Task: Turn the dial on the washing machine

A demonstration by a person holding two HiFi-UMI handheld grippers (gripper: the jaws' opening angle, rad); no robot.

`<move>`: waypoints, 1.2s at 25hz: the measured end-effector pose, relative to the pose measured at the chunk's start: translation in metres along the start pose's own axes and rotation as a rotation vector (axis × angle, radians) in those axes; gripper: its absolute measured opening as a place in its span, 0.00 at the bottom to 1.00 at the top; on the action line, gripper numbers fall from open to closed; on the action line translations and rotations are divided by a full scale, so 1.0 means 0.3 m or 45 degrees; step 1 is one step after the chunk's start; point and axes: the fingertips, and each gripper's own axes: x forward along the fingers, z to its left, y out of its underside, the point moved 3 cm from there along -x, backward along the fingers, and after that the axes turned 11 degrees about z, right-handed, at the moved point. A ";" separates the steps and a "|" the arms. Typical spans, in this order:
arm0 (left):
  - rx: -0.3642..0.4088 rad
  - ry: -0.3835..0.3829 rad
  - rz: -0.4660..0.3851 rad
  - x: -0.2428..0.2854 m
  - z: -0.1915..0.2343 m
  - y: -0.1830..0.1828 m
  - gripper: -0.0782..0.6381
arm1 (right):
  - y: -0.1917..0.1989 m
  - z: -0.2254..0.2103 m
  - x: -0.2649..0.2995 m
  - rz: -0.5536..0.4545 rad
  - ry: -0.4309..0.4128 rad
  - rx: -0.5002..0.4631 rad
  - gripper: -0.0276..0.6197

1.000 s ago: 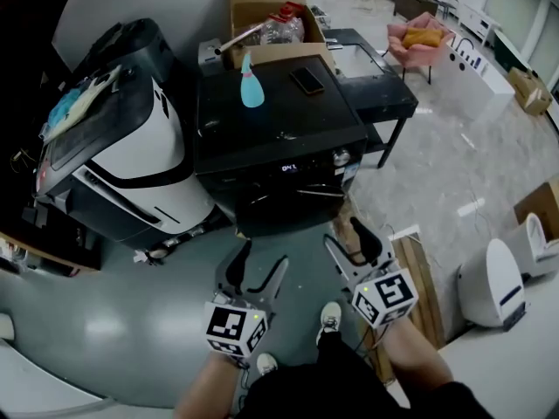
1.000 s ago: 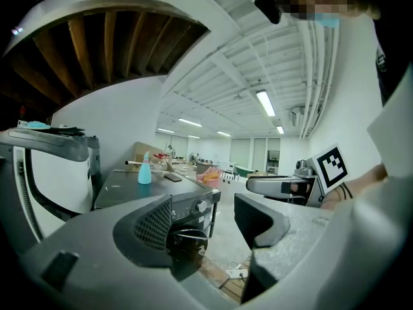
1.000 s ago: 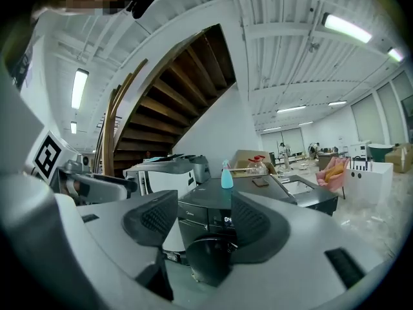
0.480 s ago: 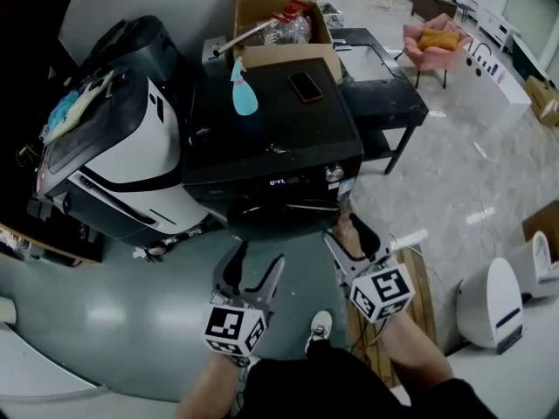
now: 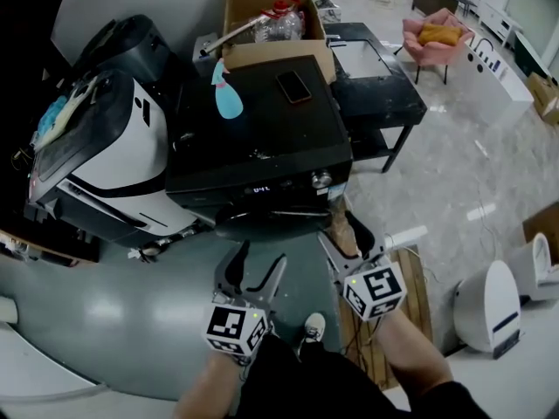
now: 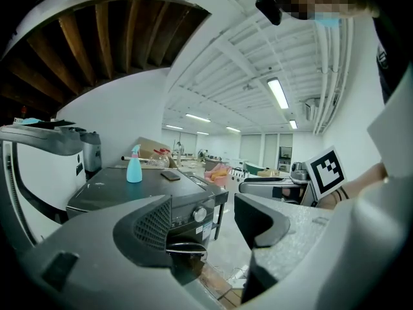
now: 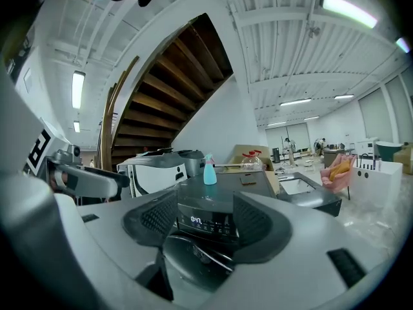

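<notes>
Grippers first: the left gripper (image 5: 258, 264) and the right gripper (image 5: 341, 231) sit side by side low in my head view, both pointing away from the person toward the machine. In its own view, the left gripper's jaws stand wide apart with nothing between them. The right gripper's jaws are equally wide and also hold nothing. Beneath them I see grey floor and the person's white shoe (image 5: 312, 327).

Just beyond the fingertips stands the black front-loading washing machine (image 5: 262, 133), apart from both grippers. Its round dark door (image 5: 271, 223) faces the person. The small round silver dial (image 5: 321, 180) sits at the right end of the front control strip, right of the lit display (image 5: 259, 188). The dial faces outward toward the grippers, with its axis running roughly level out of the panel. It lies closer to the right gripper, and neither gripper touches it.

On the machine's flat top, a light blue spray bottle (image 5: 229, 94) stands upright and a dark phone (image 5: 293, 86) lies flat. Left of the washer is a white-and-black appliance (image 5: 105, 155). Behind are an open brown cardboard box (image 5: 271, 24), a black table (image 5: 376, 77) and, farthest, a pink armchair (image 5: 432, 33).
</notes>
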 end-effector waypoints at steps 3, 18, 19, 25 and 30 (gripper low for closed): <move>0.002 0.015 0.008 0.058 0.004 0.001 0.51 | 0.024 -0.039 0.040 0.019 0.012 0.016 0.44; 0.030 0.103 0.071 0.327 0.151 0.080 0.51 | 0.166 -0.159 0.320 0.137 0.096 0.045 0.46; 0.027 0.107 0.077 0.347 0.165 0.090 0.51 | 0.175 -0.165 0.342 0.143 0.100 0.047 0.46; -0.003 0.145 0.175 0.451 0.214 0.159 0.51 | 0.238 -0.219 0.461 0.186 0.135 0.030 0.47; 0.000 0.174 0.203 0.535 0.248 0.200 0.51 | 0.308 -0.275 0.552 0.226 0.181 -0.021 0.47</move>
